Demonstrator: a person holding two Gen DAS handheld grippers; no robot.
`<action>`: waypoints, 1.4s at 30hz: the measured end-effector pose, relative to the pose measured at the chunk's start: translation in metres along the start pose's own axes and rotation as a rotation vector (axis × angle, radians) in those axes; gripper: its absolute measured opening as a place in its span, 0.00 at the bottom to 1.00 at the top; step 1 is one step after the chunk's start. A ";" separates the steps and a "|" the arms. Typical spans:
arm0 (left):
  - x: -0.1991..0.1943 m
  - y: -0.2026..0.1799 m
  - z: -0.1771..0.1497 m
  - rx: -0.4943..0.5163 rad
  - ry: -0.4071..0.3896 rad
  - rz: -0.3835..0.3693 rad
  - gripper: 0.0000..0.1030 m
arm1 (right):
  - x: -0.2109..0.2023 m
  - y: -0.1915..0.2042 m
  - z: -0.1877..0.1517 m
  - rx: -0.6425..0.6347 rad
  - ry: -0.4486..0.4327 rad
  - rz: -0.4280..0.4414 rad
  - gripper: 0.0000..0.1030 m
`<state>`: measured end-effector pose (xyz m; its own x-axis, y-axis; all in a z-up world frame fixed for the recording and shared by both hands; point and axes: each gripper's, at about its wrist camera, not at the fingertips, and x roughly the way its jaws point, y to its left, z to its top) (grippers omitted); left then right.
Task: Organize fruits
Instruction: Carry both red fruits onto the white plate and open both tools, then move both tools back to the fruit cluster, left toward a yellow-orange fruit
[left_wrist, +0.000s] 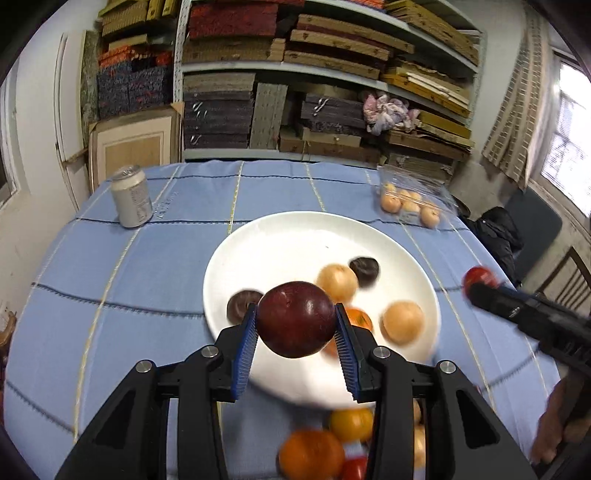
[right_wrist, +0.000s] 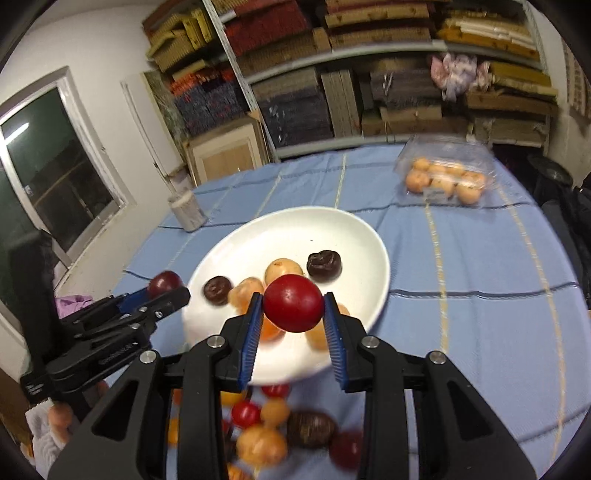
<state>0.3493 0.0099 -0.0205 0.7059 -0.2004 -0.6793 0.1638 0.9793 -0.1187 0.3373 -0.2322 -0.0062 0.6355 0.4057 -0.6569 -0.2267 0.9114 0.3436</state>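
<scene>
My left gripper (left_wrist: 295, 319) is shut on a dark red plum (left_wrist: 295, 319), held above the near side of a white plate (left_wrist: 295, 236). My right gripper (right_wrist: 293, 303) is shut on a bright red fruit (right_wrist: 293, 303) over the same white plate (right_wrist: 332, 229). The plate carries pale orange fruits (left_wrist: 402, 321) and dark wrinkled fruits (left_wrist: 365, 270). A loose pile of orange, red and dark fruits (right_wrist: 266, 432) lies on the blue cloth below the grippers. In the right wrist view the left gripper (right_wrist: 162, 291) with its plum shows at the left.
A silver can (left_wrist: 132, 196) stands at the back left of the blue checked tablecloth (left_wrist: 129, 280). A clear plastic box of small orange fruits (right_wrist: 443, 181) sits at the back right. Shelves stacked with boards stand behind the table. A dark chair (left_wrist: 532, 221) is at the right.
</scene>
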 end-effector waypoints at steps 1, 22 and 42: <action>0.006 0.003 0.004 -0.008 0.007 0.001 0.39 | 0.015 -0.004 0.005 0.012 0.021 0.000 0.31; 0.030 0.035 0.023 -0.120 0.022 -0.058 0.70 | 0.021 -0.024 0.009 0.062 -0.039 0.023 0.63; -0.075 0.017 -0.128 -0.021 0.012 0.024 0.89 | -0.078 -0.072 -0.119 0.274 -0.171 -0.032 0.93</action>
<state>0.2112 0.0448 -0.0644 0.7010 -0.1769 -0.6908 0.1324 0.9842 -0.1177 0.2164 -0.3208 -0.0590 0.7593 0.3388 -0.5557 -0.0124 0.8612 0.5081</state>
